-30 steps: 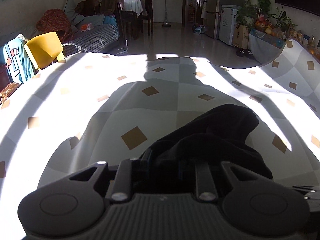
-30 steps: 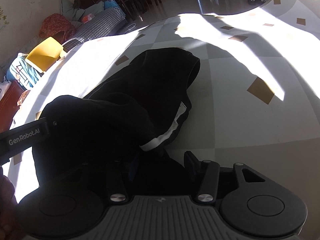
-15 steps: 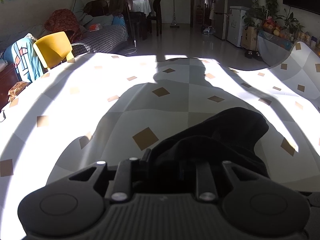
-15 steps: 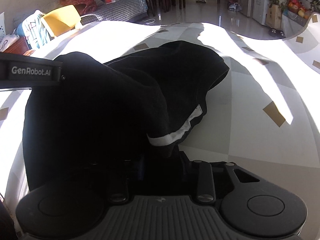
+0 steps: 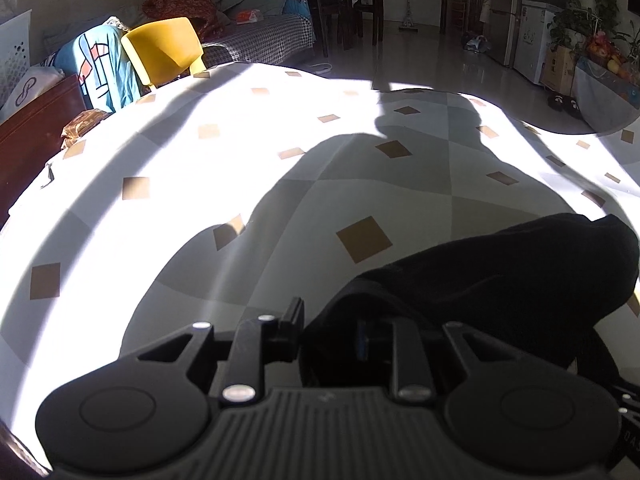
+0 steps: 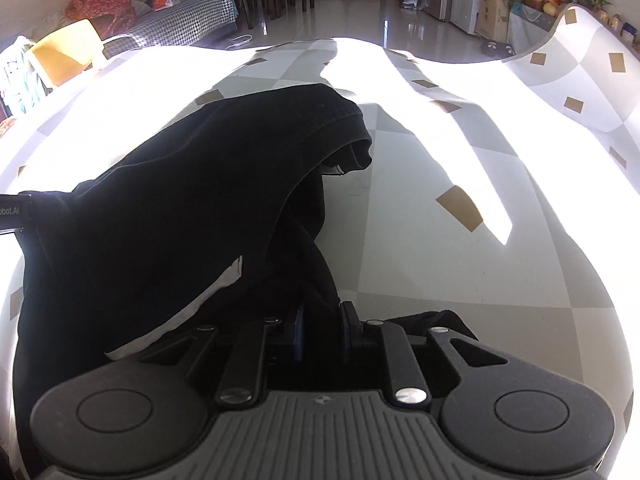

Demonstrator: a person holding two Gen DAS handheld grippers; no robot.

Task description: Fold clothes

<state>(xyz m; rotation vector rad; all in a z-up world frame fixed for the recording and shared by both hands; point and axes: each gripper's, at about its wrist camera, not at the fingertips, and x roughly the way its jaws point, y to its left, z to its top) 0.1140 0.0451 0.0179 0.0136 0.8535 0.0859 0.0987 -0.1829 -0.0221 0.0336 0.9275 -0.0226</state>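
A black garment (image 6: 192, 200) with a white stripe (image 6: 216, 284) lies bunched on the table's checked cloth (image 6: 460, 272). Low in the right wrist view, my right gripper (image 6: 322, 330) is closing its jaws, and a strand of the black fabric fills the narrow gap between its pads. In the left wrist view the same garment (image 5: 500, 276) spreads to the right, and my left gripper (image 5: 326, 330) is shut on its near edge. The cloth hides most of the left gripper's right finger. A labelled bar of the left tool (image 6: 12, 212) shows at the left edge of the right wrist view.
Sunlit tablecloth (image 5: 360, 176) with tan squares stretches ahead and to the left. Beyond its far edge stand a yellow chair (image 5: 164, 52), a checked sofa (image 5: 260, 40) and a dark wooden cabinet (image 5: 36, 128). Plants and a fridge (image 5: 532, 36) are at the far right.
The right jaws have narrowed from wide apart onto the black fabric. The left view has swung left, so the garment now sits to its right. The garment's bunch has shifted.
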